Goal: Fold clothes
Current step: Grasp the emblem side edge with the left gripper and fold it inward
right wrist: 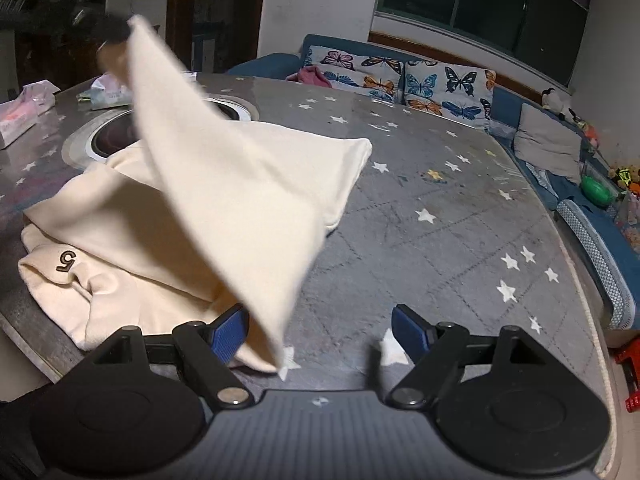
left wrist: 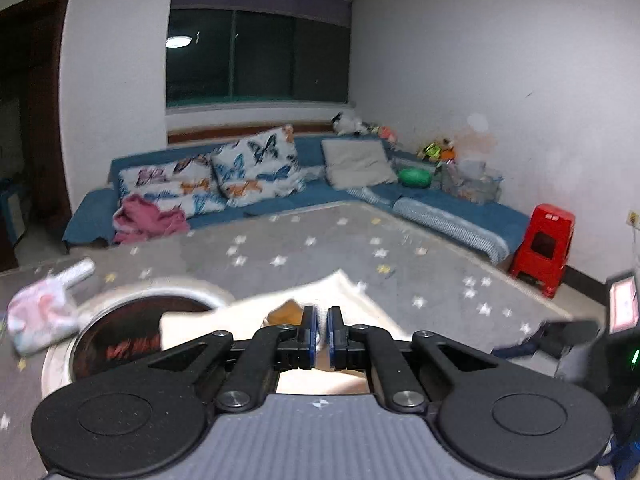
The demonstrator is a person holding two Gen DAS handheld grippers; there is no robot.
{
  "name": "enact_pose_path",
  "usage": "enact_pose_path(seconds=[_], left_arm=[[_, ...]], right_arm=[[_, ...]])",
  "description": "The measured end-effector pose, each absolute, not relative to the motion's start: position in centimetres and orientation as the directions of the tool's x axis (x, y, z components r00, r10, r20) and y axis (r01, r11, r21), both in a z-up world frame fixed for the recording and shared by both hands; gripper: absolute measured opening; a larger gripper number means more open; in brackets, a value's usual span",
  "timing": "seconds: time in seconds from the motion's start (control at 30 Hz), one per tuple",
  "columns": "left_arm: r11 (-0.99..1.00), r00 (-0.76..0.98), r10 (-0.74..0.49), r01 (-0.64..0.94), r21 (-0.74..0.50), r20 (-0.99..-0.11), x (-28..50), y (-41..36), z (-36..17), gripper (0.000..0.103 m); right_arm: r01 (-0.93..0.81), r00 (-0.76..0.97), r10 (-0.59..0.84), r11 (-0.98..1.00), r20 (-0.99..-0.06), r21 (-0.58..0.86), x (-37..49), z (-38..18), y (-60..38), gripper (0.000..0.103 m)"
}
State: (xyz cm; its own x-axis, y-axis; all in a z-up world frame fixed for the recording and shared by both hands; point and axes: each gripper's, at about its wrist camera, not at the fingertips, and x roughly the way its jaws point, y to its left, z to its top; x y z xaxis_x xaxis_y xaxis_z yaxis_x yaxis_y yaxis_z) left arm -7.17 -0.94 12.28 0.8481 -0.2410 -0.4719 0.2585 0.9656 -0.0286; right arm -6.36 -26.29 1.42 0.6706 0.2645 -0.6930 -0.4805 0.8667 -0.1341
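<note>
A cream garment point(right wrist: 224, 200) with a dark "5" mark point(right wrist: 66, 261) lies on the grey star-patterned table point(right wrist: 440, 220). One corner of it is lifted high at the upper left of the right wrist view, held by my left gripper, which shows there only as a dark blur. In the left wrist view my left gripper point(left wrist: 322, 330) is shut on the cream cloth point(left wrist: 340, 292). My right gripper point(right wrist: 320, 330) is open and empty, low over the table's near edge. A hanging edge of the cloth falls just beside its left finger point(right wrist: 228, 332).
A round inset burner point(right wrist: 108, 136) sits in the table at the back left, with tissue packs point(right wrist: 20, 114) beyond it. A blue sofa with butterfly cushions point(right wrist: 440, 84) runs behind and to the right. A red stool point(left wrist: 544, 248) stands by the wall.
</note>
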Motion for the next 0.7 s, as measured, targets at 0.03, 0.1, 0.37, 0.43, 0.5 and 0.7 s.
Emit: enact_pose_path(seconds=[0.03, 0.1, 0.37, 0.43, 0.5, 0.7], left_arm=[[0.968, 0.842, -0.229, 0.252, -0.020, -0.488, -7.4, -0.7, 11.6, 0.006], [0.972, 0.831, -0.202, 0.237, 0.001, -0.518, -7.7, -0.4, 10.1, 0.006], [0.984, 0.743, -0.108, 0.173, 0.033, -0.661, -8.5, 2.4, 4.8, 0.011], [0.989, 0.745, -0.086, 0.144, 0.033, -0.662, -8.5, 3.0, 4.8, 0.014], [0.991, 0.754, -0.091, 0.136, 0.019, -0.650, -8.5, 3.3, 5.0, 0.021], [0.985, 0.767, -0.151, 0.172, -0.026, -0.623, -6.9, 2.2, 5.3, 0.050]], right_arm=[[-0.482, 0.670, 0.263, 0.866, -0.694, -0.137, -6.4, 1.5, -26.4, 0.080], [-0.484, 0.668, 0.256, 0.862, -0.698, -0.148, -6.5, 1.6, -26.4, 0.080], [-0.523, 0.656, 0.287, 0.840, -0.698, -0.146, -7.3, 3.3, -26.8, 0.080], [-0.533, 0.653, 0.315, 0.837, -0.689, -0.123, -7.4, 4.0, -27.0, 0.080], [-0.540, 0.653, 0.344, 0.836, -0.674, -0.097, -7.3, 4.6, -26.9, 0.080], [-0.580, 0.633, 0.421, 0.814, -0.649, -0.037, -5.2, 4.9, -24.4, 0.065]])
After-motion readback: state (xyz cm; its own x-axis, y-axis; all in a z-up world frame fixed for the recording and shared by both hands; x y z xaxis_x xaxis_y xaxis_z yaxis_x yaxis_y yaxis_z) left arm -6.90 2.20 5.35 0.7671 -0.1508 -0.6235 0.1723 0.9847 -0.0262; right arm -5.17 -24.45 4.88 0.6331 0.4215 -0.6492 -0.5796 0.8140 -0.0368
